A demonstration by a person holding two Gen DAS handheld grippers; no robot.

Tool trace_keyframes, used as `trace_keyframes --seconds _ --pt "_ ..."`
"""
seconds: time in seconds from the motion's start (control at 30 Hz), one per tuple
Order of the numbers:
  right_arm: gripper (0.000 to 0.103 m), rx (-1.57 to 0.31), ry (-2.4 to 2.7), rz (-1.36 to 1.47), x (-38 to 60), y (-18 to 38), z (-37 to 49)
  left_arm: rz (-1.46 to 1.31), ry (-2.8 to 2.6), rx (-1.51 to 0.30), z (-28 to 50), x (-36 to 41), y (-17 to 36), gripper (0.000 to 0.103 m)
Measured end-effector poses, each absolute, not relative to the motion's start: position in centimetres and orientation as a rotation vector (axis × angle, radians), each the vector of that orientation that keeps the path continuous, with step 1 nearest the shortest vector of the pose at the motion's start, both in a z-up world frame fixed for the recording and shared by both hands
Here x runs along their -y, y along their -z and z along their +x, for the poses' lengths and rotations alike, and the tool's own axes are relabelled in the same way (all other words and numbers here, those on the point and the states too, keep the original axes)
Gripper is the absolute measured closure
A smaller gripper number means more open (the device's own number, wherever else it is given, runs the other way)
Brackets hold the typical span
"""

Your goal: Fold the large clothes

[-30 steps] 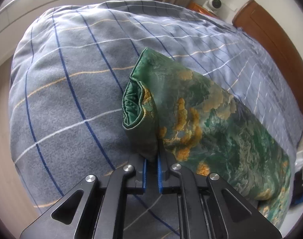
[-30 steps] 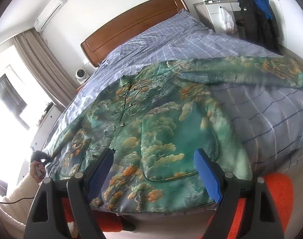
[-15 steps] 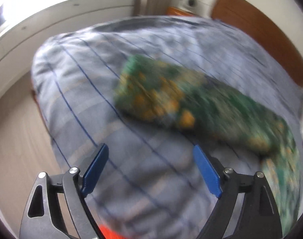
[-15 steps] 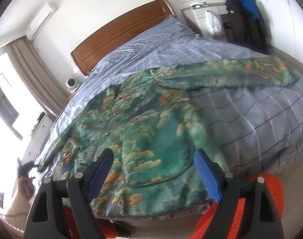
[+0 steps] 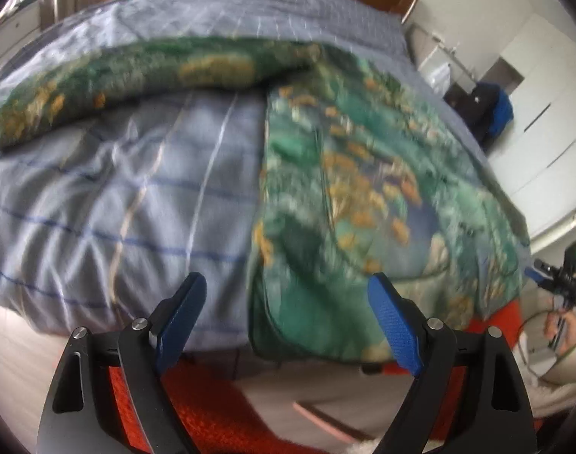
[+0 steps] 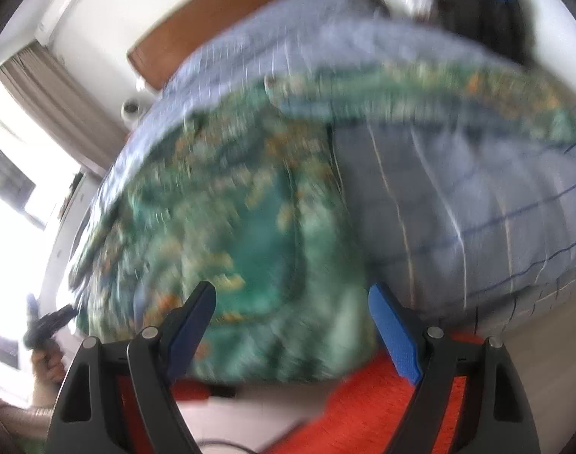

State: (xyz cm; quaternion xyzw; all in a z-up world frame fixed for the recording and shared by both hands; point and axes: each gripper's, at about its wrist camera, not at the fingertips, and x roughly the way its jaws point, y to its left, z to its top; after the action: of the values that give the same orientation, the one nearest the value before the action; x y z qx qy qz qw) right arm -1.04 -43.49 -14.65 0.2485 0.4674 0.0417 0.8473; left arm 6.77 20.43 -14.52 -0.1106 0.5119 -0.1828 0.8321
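One jacket [image 5: 348,174], green with orange and gold patches, lies spread flat on the one bed [image 5: 144,196], its hem hanging just over the bed's foot edge; both views are smeared, so finer detail cannot be made out. Two sleeves stretch away from the jacket body across the grey-blue checked cover: in the left wrist view one sleeve [image 5: 129,72] runs out to the left of the jacket, and in the right wrist view the other sleeve [image 6: 439,94] runs out to the right of it. One wooden headboard [image 6: 212,19] stands beyond the jacket at the far end of the bed. The left gripper [image 5: 286,317] hangs off the foot of the bed, jaws spread wide and holding nothing, with the jacket's left hem corner between and beyond its two blue pads [image 5: 180,317]. The right gripper [image 6: 291,325] hangs likewise near the jacket's hem, jaws wide and bare, apart from the cloth. An orange-red mat [image 6: 363,408] lies on the floor below the jacket's hem. One dark coat [image 5: 488,109] with a blue patch sits to the right of the jacket, past the bed's side. In each wrist view the opposite gripper shows small at the frame edge, held in a hand [image 5: 564,325]
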Motion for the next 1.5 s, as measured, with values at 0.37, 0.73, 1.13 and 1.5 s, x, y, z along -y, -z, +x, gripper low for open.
trace_keyframes --seconds 0.37,0.73,1.13,1.5 --pt "0.088 -1.157 -0.238 0.528 44.0 20.0 1.5 -0.238 0.412 -1.179 5.7 -20.0 16.4 0.091" --pt "0.074 -1.144 -0.149 0.544 44.1 19.9 0.5 -0.101 0.289 -1.146 4.7 -18.9 15.3 0.053" --pt "0.033 -0.795 0.099 0.728 55.2 10.9 -1.9 -0.127 0.032 -0.8 5.2 -20.0 5.7 0.0" --pt "0.033 -0.568 0.295 1.347 70.1 17.7 -2.5 -0.111 0.027 -0.789 5.5 -16.8 5.7 0.001"
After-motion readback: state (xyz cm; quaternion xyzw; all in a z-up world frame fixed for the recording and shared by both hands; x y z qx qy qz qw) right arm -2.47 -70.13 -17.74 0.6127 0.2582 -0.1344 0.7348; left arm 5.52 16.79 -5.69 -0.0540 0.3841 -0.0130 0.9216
